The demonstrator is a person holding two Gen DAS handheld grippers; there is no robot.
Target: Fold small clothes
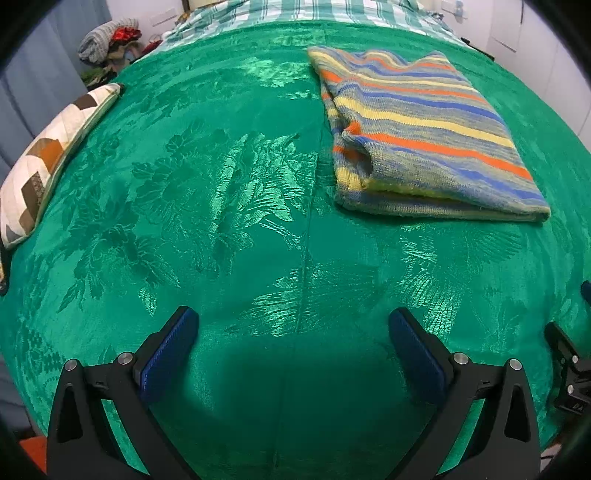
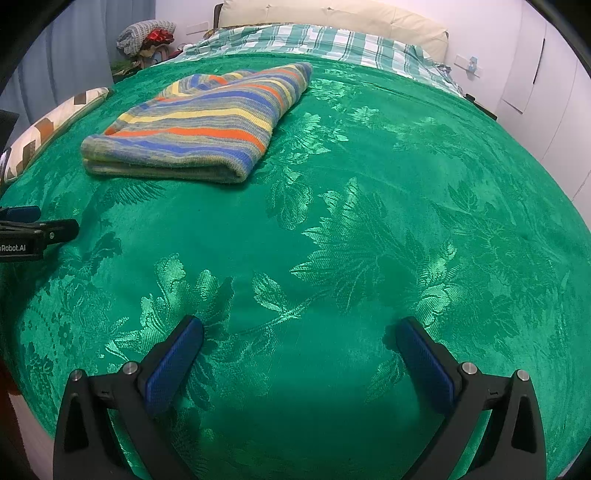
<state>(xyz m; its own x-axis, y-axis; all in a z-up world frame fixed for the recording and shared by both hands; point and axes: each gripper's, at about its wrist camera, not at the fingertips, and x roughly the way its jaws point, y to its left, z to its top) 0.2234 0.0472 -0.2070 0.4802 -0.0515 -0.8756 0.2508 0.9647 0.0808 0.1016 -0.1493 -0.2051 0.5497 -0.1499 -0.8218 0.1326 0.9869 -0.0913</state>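
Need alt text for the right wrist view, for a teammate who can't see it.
A folded striped knit lies on a green bedspread, ahead and left of the right gripper, whose blue fingers are spread wide and hold nothing. The left gripper pokes in at the left edge, apart from the knit.

— The folded striped knit garment (image 1: pixel 424 133) shows only its top layer and edges; what lies inside the fold is hidden.

— And the chevron-patterned cream and brown cushion (image 1: pixel 44 162)?

— Cut off at the frame's left edge in both views. The heap of grey knit and red things (image 2: pixel 147 35) in the far corner is too small to make out.

— The other tool?

— In the right wrist view only the tip of the left gripper (image 2: pixel 37 230) pokes in at the left edge; its printed label is cropped. In the left wrist view the right gripper (image 1: pixel 570 365) is a black sliver at the right edge.
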